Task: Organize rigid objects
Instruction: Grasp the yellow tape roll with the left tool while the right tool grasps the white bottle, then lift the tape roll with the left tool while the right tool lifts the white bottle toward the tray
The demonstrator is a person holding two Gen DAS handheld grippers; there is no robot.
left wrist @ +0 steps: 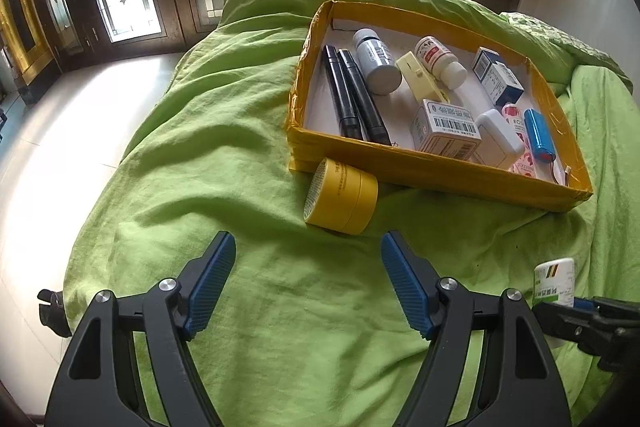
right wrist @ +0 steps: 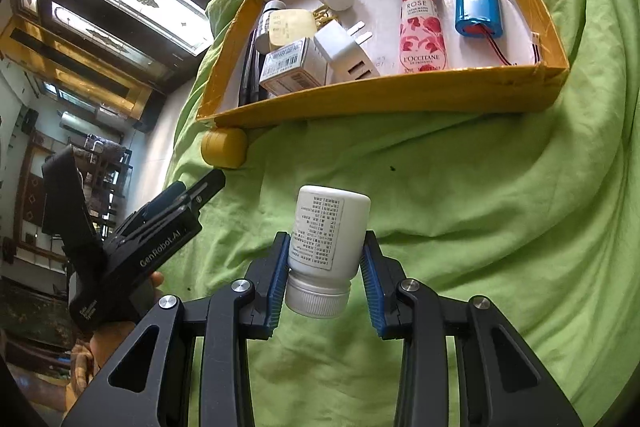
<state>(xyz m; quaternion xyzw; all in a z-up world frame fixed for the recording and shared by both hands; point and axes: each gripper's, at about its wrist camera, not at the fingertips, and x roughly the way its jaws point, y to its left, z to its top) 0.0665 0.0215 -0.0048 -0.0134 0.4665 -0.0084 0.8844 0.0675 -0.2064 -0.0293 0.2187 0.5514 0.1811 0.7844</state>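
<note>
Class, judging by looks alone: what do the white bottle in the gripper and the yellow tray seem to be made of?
White bottle: probably matte plastic, going by its smooth moulded body, ribbed cap and paper label. Yellow tray: likely cardboard wrapped in glossy yellow tape, going by its creased, shiny walls and white inner floor.

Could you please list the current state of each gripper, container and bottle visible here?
Left gripper: open, empty.
Right gripper: shut on the white plastic pill bottle.
White plastic pill bottle: capped, cap toward the camera.
Yellow cardboard tray: open-topped, holding items.
Yellow round jar: lidded, on its side beside the tray.
Grey bottle: capped, lying in the tray.
</note>
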